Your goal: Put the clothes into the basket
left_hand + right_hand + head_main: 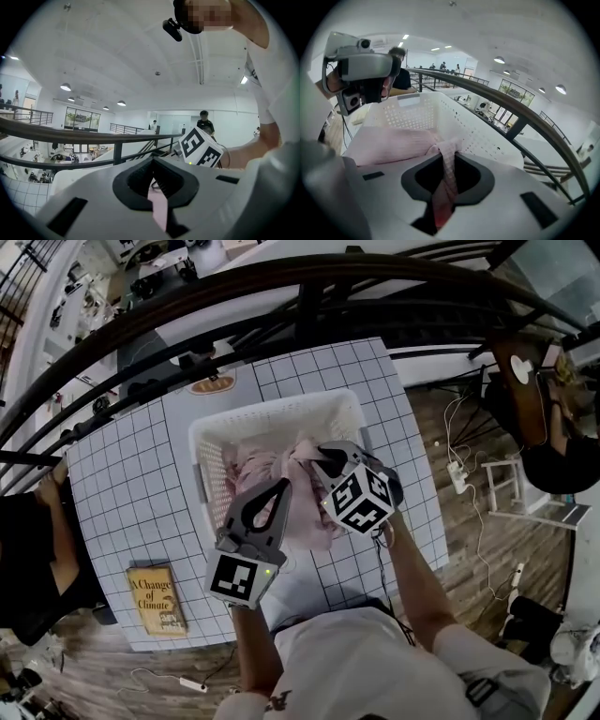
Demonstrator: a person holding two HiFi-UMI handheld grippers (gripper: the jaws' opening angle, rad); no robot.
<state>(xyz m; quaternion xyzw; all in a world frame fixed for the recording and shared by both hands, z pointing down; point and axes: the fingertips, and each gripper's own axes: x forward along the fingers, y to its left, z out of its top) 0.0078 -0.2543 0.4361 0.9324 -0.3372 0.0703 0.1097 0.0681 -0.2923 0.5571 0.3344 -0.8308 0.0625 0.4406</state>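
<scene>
Well, in the head view we see the pink clothes (267, 470) bunched up inside the white basket (272, 412). The basket sits on the table (122, 474), which has a grid of squares on top. The cloth is soft pink and full of wrinkles. Both tools reach into it. The left gripper (279, 488) is at the near side and the right gripper (323, 463) is just beside it. A book (157, 599) lies on the table, well apart from the basket.

Next, in the left gripper view, we see its jaws pressed together on a thin, smooth strip of the pink cloth.

Last, in the right gripper view, we see its jaws pinching a gathered fold of the same cloth. Here we can make out tiny squares woven into it. The rest lies as a low pink heap in the basket, next to the wall full of little holes.
</scene>
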